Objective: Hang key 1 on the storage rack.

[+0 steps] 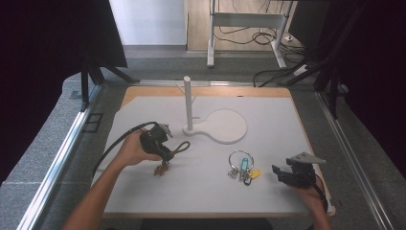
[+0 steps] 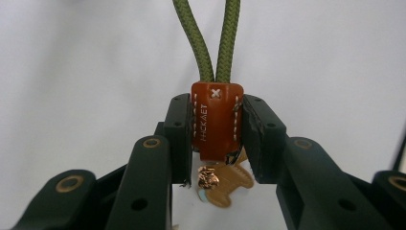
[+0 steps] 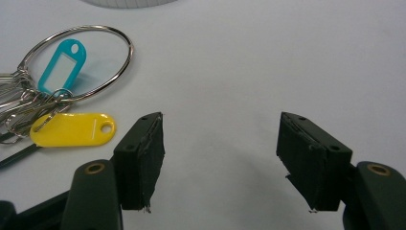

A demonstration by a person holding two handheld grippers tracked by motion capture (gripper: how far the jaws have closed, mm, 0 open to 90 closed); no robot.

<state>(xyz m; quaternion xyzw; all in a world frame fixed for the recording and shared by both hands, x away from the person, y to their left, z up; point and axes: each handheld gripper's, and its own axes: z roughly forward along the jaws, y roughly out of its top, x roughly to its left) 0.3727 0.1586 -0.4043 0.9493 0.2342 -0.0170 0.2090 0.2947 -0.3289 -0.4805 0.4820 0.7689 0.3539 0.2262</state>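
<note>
A: At nine o'clock on the white table [image 1: 201,187], the left gripper [image 1: 165,154] has its jaws pressed onto the brown leather tab [image 2: 216,120] of a keychain, one pad on each side.

B: And from the left gripper view the olive cord loop [image 2: 210,38] runs straight up to twelve o'clock out of that tab, with a copper-coloured charm [image 2: 225,182] dangling just below it.

A: Over at four o'clock, the right gripper [image 3: 220,158] sits low above the surface, jaws spread wide, nothing between them.

B: Just beside it, toward nine o'clock, lies the key ring [image 1: 240,160] flat on the table, with a teal tag [image 3: 62,64] inside the ring and a yellow tag [image 3: 72,129] nearest the jaw, not touching.

A: Toward twelve o'clock stands the white post [image 1: 188,103], upright on its round base [image 1: 225,127], well apart from both grippers.
</note>
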